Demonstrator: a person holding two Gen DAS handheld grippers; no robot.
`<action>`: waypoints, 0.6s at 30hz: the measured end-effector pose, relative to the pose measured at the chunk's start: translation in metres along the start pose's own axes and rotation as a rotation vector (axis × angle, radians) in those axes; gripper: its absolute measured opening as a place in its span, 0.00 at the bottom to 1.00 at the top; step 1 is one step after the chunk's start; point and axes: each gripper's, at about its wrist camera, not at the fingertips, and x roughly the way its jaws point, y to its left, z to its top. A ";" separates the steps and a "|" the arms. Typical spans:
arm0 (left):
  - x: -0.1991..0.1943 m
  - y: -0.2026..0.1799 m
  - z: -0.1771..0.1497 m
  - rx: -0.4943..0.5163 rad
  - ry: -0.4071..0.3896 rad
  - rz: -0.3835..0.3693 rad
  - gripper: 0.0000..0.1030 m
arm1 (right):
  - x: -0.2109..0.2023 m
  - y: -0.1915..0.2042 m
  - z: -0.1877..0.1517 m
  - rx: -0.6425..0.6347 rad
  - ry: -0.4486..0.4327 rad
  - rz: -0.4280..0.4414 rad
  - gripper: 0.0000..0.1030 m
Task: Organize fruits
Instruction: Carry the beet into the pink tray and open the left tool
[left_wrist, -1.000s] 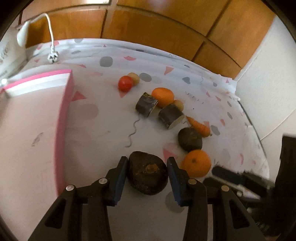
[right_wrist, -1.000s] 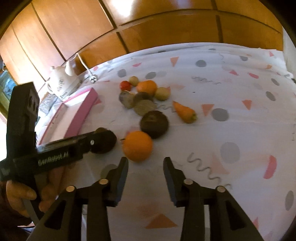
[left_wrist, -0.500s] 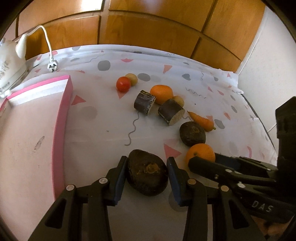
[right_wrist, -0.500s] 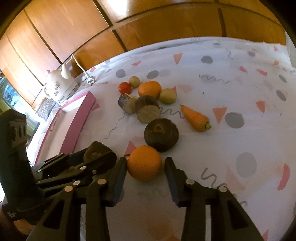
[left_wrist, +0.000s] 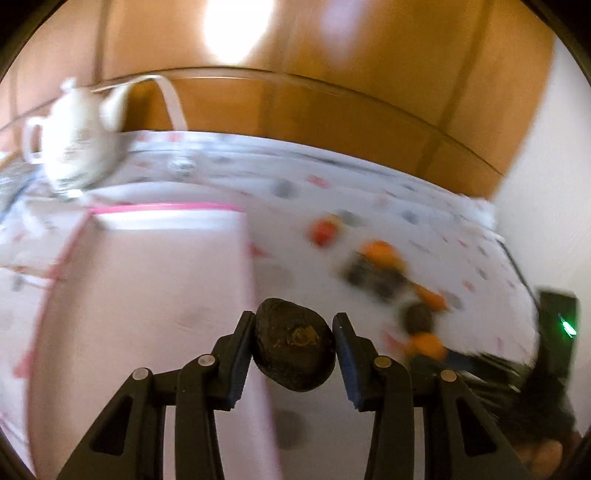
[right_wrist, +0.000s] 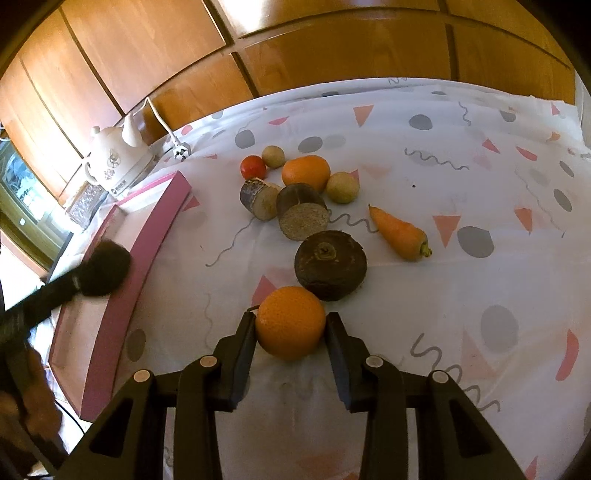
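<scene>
My left gripper (left_wrist: 293, 332) is shut on a dark brown, rough-skinned fruit (left_wrist: 293, 345) and holds it in the air over the right rim of the pink tray (left_wrist: 247, 258); this view is blurred by motion. In the right wrist view the same dark fruit (right_wrist: 105, 267) hangs over the tray's rim (right_wrist: 155, 229). My right gripper (right_wrist: 290, 328) has an orange (right_wrist: 290, 325) between its fingers, the pads touching both sides. The orange rests on the patterned cloth.
Behind the orange lie a dark round root (right_wrist: 330, 264), a carrot (right_wrist: 400, 234), two cut brown cylinders (right_wrist: 303, 216), another orange (right_wrist: 306, 172), a tomato (right_wrist: 253, 167) and two small tan fruits. A white kettle (right_wrist: 118, 164) stands beyond the tray, before the wooden wall.
My left gripper has lifted the dark fruit off the cloth and swung it left to the pink tray. My right gripper has moved forward around the orange and narrowed onto it.
</scene>
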 end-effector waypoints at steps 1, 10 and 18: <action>0.002 0.008 0.003 -0.017 0.001 0.029 0.42 | 0.000 0.001 0.000 -0.005 0.000 -0.007 0.37; 0.019 0.067 0.010 -0.134 0.029 0.199 0.44 | 0.001 0.011 0.000 -0.038 0.008 -0.070 0.37; -0.002 0.063 0.001 -0.147 0.001 0.186 0.54 | 0.002 0.017 0.000 -0.058 0.006 -0.112 0.37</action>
